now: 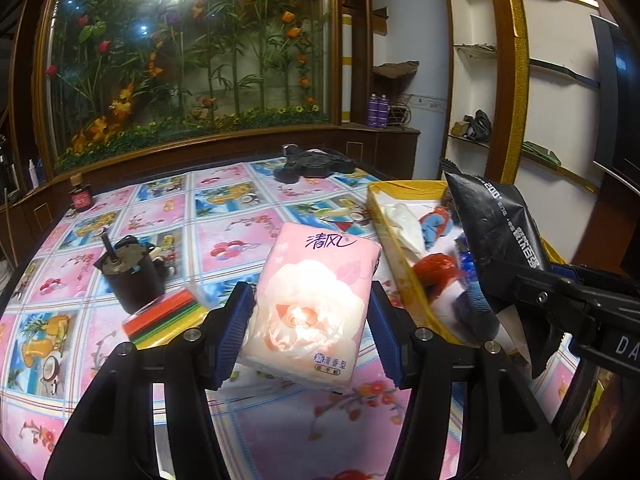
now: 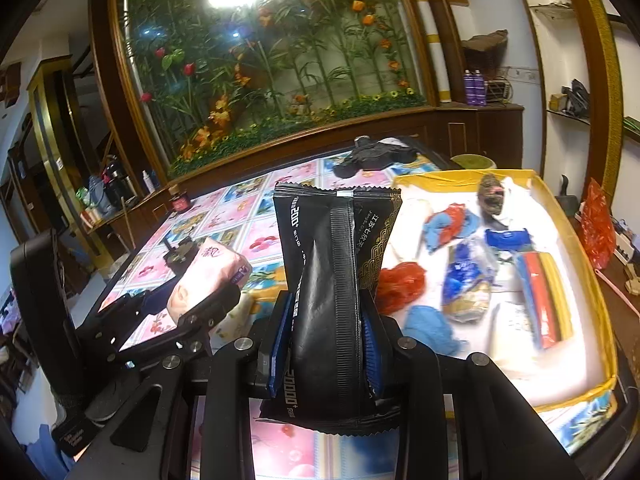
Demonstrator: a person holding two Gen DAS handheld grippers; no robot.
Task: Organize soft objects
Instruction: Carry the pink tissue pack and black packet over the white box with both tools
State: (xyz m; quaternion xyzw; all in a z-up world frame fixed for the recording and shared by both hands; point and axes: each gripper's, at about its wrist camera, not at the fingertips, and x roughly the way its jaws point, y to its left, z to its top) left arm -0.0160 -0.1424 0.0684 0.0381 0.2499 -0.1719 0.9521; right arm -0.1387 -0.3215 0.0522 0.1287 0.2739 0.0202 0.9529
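A pink tissue pack (image 1: pixel 312 304) is clenched between the blue pads of the left claw (image 1: pixel 312 320) at the centre of the left wrist view, held above the floral counter (image 1: pixel 224 216). A black foil pouch (image 2: pixel 332 304) is gripped upright by the right claw (image 2: pixel 326 344) at the centre of the right wrist view. In the right half of that view a yellow-rimmed box (image 2: pixel 576 240) is seen on the counter, filled with red, blue and white soft items. A striped sponge pack (image 1: pixel 164 318) lies at lower left of the left wrist view, just beside a dark jar (image 1: pixel 132 276).
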